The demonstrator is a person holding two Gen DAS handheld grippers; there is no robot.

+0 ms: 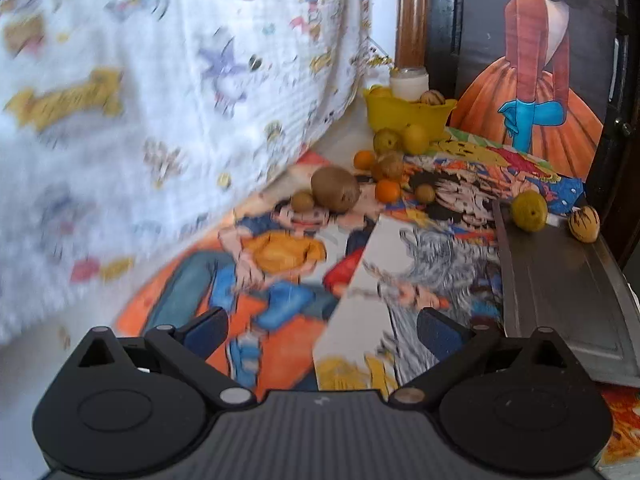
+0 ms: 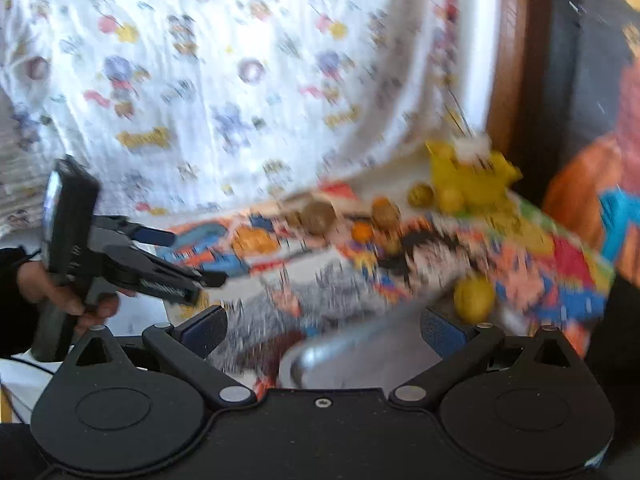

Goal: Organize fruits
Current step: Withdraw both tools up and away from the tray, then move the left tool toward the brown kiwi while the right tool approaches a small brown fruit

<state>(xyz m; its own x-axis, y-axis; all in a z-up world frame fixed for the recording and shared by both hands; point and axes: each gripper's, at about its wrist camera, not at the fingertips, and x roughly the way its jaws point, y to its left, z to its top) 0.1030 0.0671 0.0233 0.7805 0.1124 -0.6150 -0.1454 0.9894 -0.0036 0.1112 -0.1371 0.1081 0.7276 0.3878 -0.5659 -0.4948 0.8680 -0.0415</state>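
My left gripper (image 1: 322,330) hung low over the cartoon-printed cloth (image 1: 280,256), its blue-padded fingers (image 1: 206,330) spread wide apart with nothing between them. My right gripper (image 2: 324,330) was the same story: fingers well apart, empty, its view smeared with blur. From that right view I could see my left hand (image 2: 76,300) wrapped around the left gripper's handle, off to the near left. The fruit sat far ahead of me: a big brown kiwi (image 1: 335,189) with a small brown fruit (image 1: 302,201) touching its left side, two oranges (image 1: 387,191) close by, and a pair of yellow-green fruits (image 1: 402,139) just in front of the yellow basket (image 1: 408,114), which stood at the far end against the patterned white sheet (image 1: 160,80). A striped fruit (image 1: 432,97) rested in that basket, a white jar (image 1: 409,82) right behind it. To the right, a grey tray (image 1: 560,292) carried a green-yellow fruit (image 1: 529,211) and a striped brown fruit (image 1: 585,224) at its far edge, near each other but apart.
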